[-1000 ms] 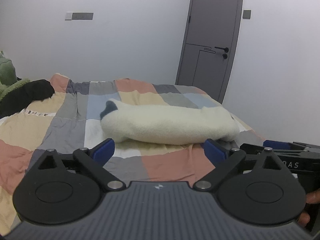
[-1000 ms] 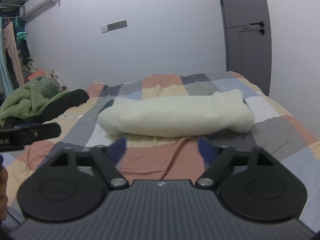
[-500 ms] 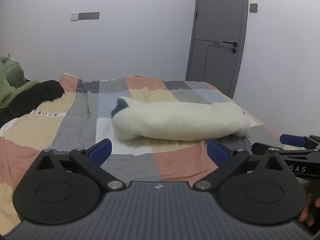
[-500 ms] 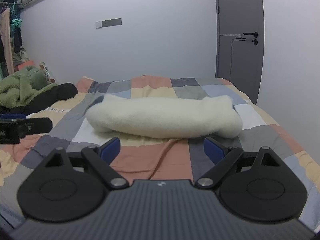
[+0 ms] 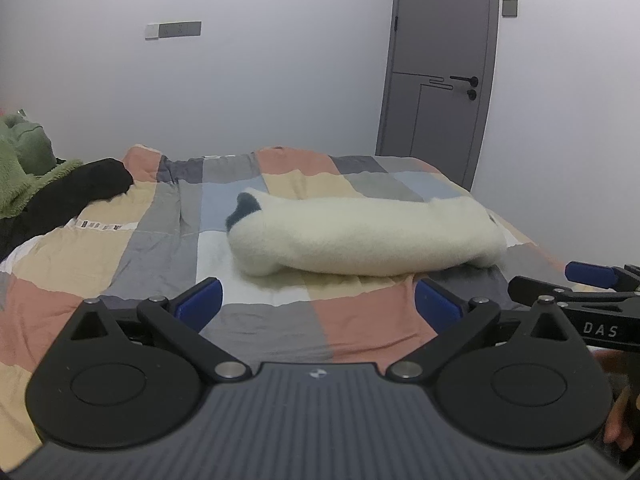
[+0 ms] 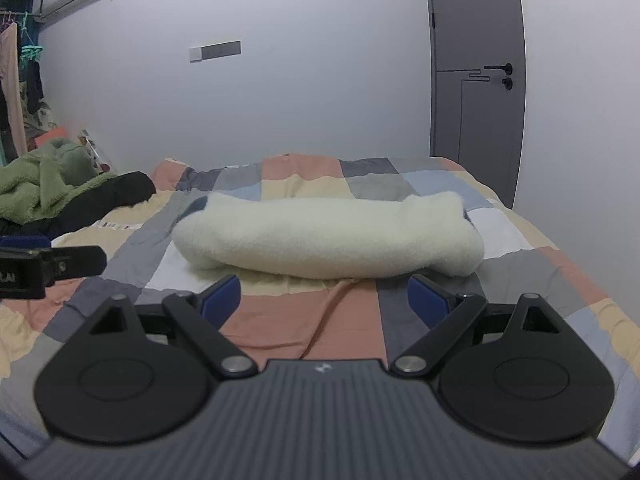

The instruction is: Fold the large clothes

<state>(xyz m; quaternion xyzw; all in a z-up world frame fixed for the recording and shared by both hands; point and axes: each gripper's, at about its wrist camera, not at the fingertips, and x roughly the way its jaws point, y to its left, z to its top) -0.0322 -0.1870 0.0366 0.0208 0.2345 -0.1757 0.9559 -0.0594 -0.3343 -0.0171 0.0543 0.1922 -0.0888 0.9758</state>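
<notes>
A cream fleece garment [image 5: 368,236] [image 6: 328,236] lies folded into a long thick bundle across the patchwork bed cover [image 5: 132,240] [image 6: 520,276], with a dark collar showing at its left end. My left gripper [image 5: 318,306] is open, held short of the bundle with nothing between its blue pads. My right gripper [image 6: 326,298] is open too, just in front of the bundle's near edge and apart from it. Each gripper appears at the edge of the other's view.
A green fleece [image 6: 44,184] and a black garment [image 5: 68,196] are heaped at the bed's left side. A grey door [image 5: 436,80] stands at the back right in a white wall. Hanging clothes [image 6: 16,92] fill the far left corner.
Both views tilted and shifted slightly, so the bundle now sits a little more to the right in each. The right gripper's jaws opened a bit wider. The garment lies unmoved.
</notes>
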